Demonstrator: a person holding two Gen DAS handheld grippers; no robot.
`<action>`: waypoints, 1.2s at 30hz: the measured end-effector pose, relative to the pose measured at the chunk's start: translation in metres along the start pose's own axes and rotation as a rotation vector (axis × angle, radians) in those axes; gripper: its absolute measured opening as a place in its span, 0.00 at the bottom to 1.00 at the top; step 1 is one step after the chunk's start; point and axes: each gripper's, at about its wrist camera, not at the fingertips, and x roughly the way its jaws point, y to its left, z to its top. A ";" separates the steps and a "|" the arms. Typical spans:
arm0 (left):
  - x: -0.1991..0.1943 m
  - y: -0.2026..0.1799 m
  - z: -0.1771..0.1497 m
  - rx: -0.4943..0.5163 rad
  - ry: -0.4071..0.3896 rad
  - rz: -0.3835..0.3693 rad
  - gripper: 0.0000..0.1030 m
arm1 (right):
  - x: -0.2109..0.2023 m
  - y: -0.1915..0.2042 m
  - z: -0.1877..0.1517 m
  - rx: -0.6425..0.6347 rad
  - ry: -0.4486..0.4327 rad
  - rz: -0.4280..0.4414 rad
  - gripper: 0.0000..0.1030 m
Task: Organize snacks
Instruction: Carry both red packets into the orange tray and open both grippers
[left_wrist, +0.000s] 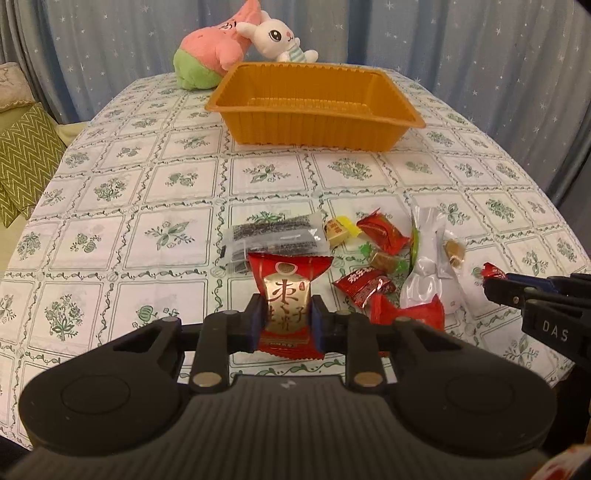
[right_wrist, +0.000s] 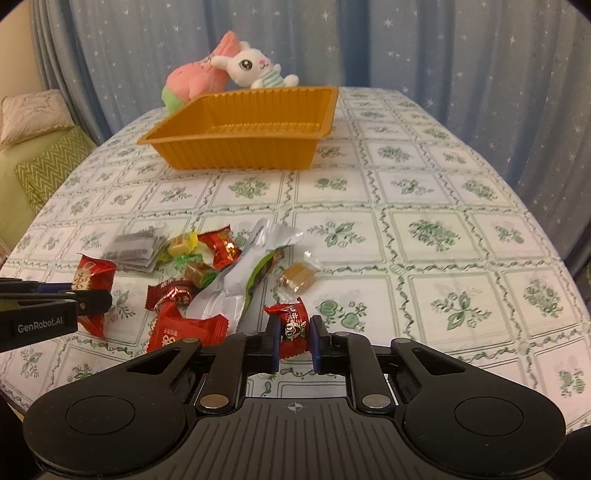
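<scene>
Red-gold snack (left_wrist: 287, 306) between left claw (left_wrist: 287, 325) fingers

A blue star-printed curtain (left_wrist: 424, 33) hangs behind the table's green-and-white floral tablecloth (left_wrist: 110, 229). Far left, a green zigzag cushion (left_wrist: 22, 162) and cream pillow (right_wrist: 33, 114).

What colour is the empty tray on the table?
The tray is orange with ribbed walls, shown best in the left wrist view.
</scene>
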 end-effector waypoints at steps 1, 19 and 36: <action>-0.003 0.000 0.002 0.001 -0.005 -0.004 0.23 | -0.003 0.000 0.002 -0.001 -0.006 0.000 0.16; 0.001 0.006 0.126 0.033 -0.132 -0.051 0.23 | 0.009 -0.005 0.137 0.029 -0.139 0.086 0.16; 0.101 0.025 0.219 0.004 -0.129 -0.074 0.23 | 0.121 -0.015 0.219 0.094 -0.058 0.114 0.16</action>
